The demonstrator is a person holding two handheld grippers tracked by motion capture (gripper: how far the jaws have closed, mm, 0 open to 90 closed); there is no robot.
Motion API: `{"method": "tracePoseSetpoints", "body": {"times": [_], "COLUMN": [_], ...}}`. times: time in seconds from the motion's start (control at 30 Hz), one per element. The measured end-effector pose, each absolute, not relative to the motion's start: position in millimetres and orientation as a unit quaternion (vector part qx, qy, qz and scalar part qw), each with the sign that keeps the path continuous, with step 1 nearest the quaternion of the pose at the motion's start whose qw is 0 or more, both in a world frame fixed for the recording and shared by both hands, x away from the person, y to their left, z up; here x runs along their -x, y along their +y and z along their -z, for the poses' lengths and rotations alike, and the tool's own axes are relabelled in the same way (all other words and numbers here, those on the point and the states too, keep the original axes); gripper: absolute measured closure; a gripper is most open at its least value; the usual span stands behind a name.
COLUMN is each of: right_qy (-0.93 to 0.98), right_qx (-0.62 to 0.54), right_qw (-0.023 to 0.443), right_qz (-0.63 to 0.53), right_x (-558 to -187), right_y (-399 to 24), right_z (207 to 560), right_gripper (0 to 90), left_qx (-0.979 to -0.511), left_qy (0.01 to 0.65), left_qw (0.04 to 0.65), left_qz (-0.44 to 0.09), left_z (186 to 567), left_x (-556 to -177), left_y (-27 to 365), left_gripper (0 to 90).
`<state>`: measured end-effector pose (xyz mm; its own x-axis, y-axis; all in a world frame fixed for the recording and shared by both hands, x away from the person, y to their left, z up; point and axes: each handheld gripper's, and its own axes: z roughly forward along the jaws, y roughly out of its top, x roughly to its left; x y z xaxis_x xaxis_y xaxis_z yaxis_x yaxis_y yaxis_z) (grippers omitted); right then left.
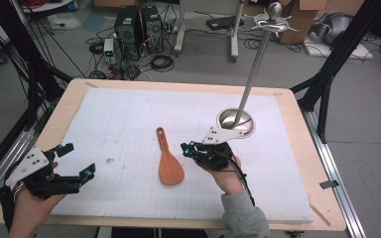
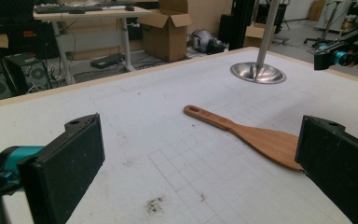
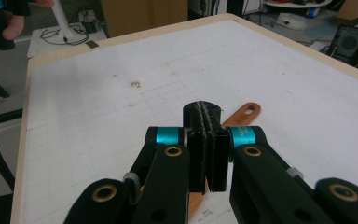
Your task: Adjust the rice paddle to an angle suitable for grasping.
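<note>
Likely trouble first: right gripper (image 1: 191,148), poised just right of the wooden rice paddle (image 1: 168,163) at centre frame in the high view, with jaws pressed flat together and nothing between them; in that state a descent would only nudge or skate the paddle across the white foam mat (image 1: 129,114), so a parting of the jaws seems needed before any pickup. Second risk: paddle lying flat on the mat, thin and low, blade toward the lower edge of the frame, handle with its hanging hole toward the top; a pinch from above could slip off the blade edge or dig the jaw tips into the soft mat. Third: steel dished stand base (image 1: 236,122) with its tall pole (image 1: 256,64) just behind the right gripper, upper right of centre; a backward swing of the hand or the trailing cable could knock it.

In the right gripper view, closed jaws over the paddle (image 3: 243,112), handle end peeking out beyond them at centre; contact with the wood hard to judge, probably hovering just above.

Left gripper (image 1: 77,159) at lower left of the high view, jaws spread wide and empty, well apart from the paddle; in the left gripper view, paddle (image 2: 242,135) framed between the two pads, stand base (image 2: 258,73) at upper right.

Bench (image 1: 74,87) edge showing as pale wood around the mat.
</note>
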<state>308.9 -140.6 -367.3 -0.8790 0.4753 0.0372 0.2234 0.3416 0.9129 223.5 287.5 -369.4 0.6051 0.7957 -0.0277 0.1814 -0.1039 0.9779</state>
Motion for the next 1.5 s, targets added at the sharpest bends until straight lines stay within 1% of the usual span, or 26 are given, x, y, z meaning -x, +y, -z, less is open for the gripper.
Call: {"method": "tracePoseSetpoints", "body": {"times": [0.53,0.6,0.63,0.7,0.77,0.8,0.9,1.17,1.37,1.5], "right_qy": [0.820,0.811,0.807,0.802,0.814,0.836,0.845,0.849,0.858,0.864], "right_qx": [-0.232,-0.236,-0.242,-0.252,-0.252,-0.240,-0.229,-0.228,-0.225,-0.231], "right_qw": [0.095,0.087,0.075,0.063,0.066,0.080,0.083,0.088,0.089,0.089], "right_qz": [-0.514,-0.528,-0.534,-0.538,-0.518,-0.487,-0.476,-0.468,-0.453,-0.439], "right_x": [-331.4,-338.2,-339.4,-344.8,-346.1,-346.7,-347.3,-348.5,-358.5,-364.2], "right_y": [-110.8,-103.1,-99.7,-88.9,-81.0,-67.5,-59.0,-54.7,-43.7,-37.7], "right_z": [384.3,388.2,391.8,405.7,412.2,421.9,428.2,428.8,425.6,429.9], "right_gripper": [89.2,89.2,89.3,89.4,89.4,89.4,89.4,89.5,89.6,89.6], "left_qx": [-0.697,-0.699,-0.699,-0.702,-0.704,-0.705,-0.702,-0.699,-0.699,-0.698], "left_qy": [0.361,0.361,0.361,0.359,0.357,0.357,0.362,0.364,0.366,0.368], "left_qw": [0.559,0.557,0.557,0.556,0.555,0.554,0.554,0.556,0.555,0.555], "left_qz": [-0.268,-0.265,-0.264,-0.264,-0.263,-0.262,-0.263,-0.263,-0.264,-0.263], "left_z": [374.8,376.7,377.6,378.8,379.2,379.5,379.4,379.1,379.0,379.4], "left_x": [-216.7,-216.6,-216.5,-216.5,-216.5,-216.3,-213.8,-211.0,-211.4,-211.5], "left_y": [289.4,288.1,287.0,285.2,284.8,284.7,288.0,289.6,290.9,292.4], "left_gripper": [1.8,1.8,1.8,1.8,1.8,1.8,1.8,1.8,1.8,1.9]}}
